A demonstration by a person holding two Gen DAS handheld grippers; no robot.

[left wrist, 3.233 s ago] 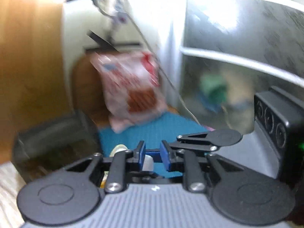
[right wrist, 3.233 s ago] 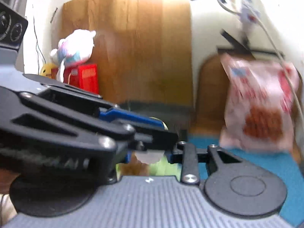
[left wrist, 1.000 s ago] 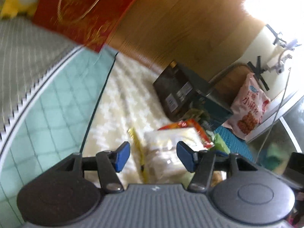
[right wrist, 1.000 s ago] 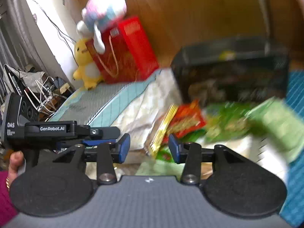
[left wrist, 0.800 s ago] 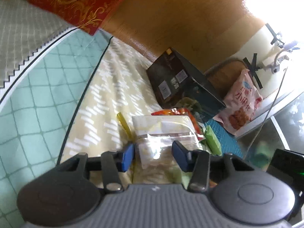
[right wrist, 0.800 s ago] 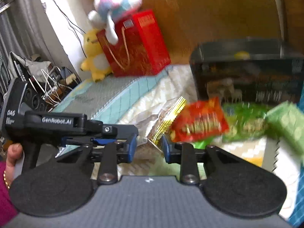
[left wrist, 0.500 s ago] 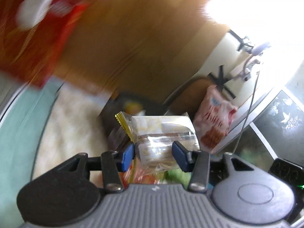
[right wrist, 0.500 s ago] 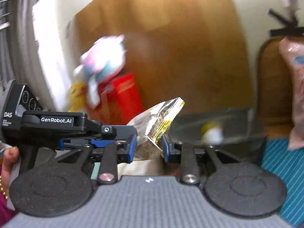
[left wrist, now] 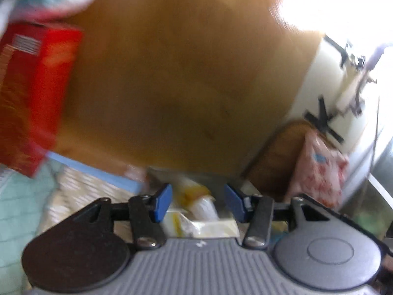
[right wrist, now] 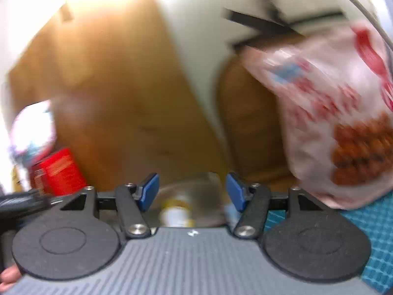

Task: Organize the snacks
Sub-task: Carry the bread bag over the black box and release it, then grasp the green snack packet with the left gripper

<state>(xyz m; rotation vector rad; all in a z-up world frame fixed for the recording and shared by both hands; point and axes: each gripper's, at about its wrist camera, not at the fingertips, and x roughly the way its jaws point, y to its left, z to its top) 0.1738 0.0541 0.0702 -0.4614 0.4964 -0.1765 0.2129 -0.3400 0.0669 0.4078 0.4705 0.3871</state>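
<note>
Both views are motion-blurred. My left gripper (left wrist: 197,202) is open and holds nothing. Just below and past it pale yellow and white snack packets (left wrist: 196,217) lie in what looks like the dark storage box. My right gripper (right wrist: 192,194) is open and empty too. Below it the box's grey opening (right wrist: 196,196) shows a small white and yellow packet (right wrist: 175,215) inside. A large pink and white snack bag with orange pieces stands upright at the right in both views (right wrist: 343,127) (left wrist: 321,172).
A wooden panel (left wrist: 176,86) fills the background. A red gift bag (left wrist: 29,93) stands at the left with a plush toy (right wrist: 29,132) by it. A blue ribbed mat (right wrist: 378,231) lies at the right. A patterned cloth (left wrist: 73,196) covers the surface at left.
Both grippers held the clear and yellow snack packet half a second ago. Both have opened and the packet now lies below them. Both cameras have swung toward the box.
</note>
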